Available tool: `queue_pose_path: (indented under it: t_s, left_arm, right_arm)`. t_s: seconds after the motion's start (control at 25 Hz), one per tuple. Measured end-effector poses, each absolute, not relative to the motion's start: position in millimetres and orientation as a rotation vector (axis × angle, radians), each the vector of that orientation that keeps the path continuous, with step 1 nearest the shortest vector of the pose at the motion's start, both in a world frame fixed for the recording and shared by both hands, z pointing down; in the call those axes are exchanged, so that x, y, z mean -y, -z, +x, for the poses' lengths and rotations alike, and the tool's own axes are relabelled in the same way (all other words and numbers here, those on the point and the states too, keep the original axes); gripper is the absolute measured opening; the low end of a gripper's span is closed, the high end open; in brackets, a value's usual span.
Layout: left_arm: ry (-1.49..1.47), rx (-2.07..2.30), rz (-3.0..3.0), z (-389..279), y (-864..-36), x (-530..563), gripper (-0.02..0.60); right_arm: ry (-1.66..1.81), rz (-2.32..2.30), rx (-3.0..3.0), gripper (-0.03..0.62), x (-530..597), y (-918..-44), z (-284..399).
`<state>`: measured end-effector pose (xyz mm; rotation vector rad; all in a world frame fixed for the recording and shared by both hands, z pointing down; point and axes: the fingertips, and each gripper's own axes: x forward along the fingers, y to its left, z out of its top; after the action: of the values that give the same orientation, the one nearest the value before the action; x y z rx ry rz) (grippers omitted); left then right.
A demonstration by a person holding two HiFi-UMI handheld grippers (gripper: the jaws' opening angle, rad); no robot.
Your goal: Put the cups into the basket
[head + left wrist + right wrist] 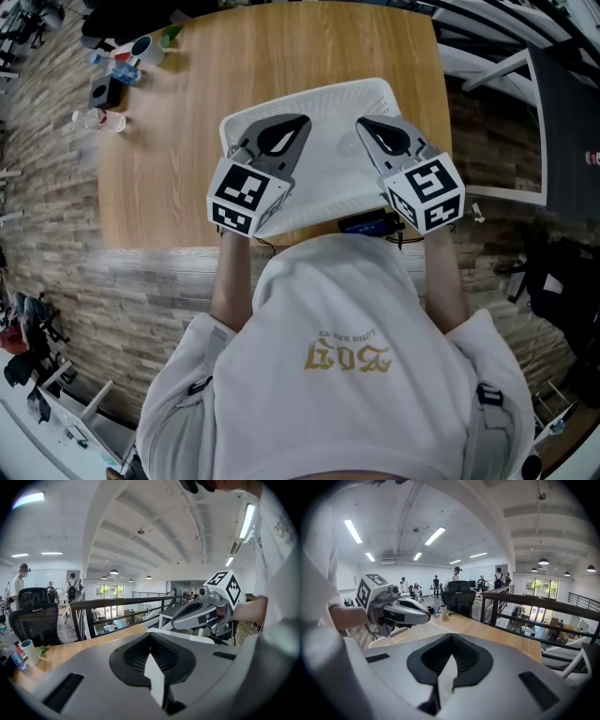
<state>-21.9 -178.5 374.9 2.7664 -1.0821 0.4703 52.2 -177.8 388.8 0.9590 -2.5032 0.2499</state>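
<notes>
Standing on plank flooring (52, 216), wooden table (281, 56) bears white basket (314, 97); left tool (286, 131) and right tool (380, 131) pinched closed

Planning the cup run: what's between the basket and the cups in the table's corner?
Only bare wooden tabletop lies between the basket and the cups; the head view shows it.

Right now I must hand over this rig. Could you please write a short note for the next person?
Left gripper: shut, empty, held over the white basket.
Right gripper: shut, empty, beside it over the same basket.
Cups: a white cup and what looks like a clear cup are at the far left corner of the wooden table, well away from the basket.
Done: nothing; no cup shows in the visible part of the basket.
Left: fetch each cup and put it into the basket.
</notes>
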Motion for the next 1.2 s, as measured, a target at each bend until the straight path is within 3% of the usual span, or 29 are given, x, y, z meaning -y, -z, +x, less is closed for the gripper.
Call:
queue_pose_path:
  t_s: [0.68,1.2]
  left_arm:
    - [-0.301,1.126,2.823,-24,-346,176,0.008]
    - [-0.101,1.254,2.844,-39,-309,176,0.007]
  right_arm:
    - [-0.247,0.947,2.666,0.009,168,-355,40]
    - [-0.008,1.052,2.660,0.009,174,-325,47]
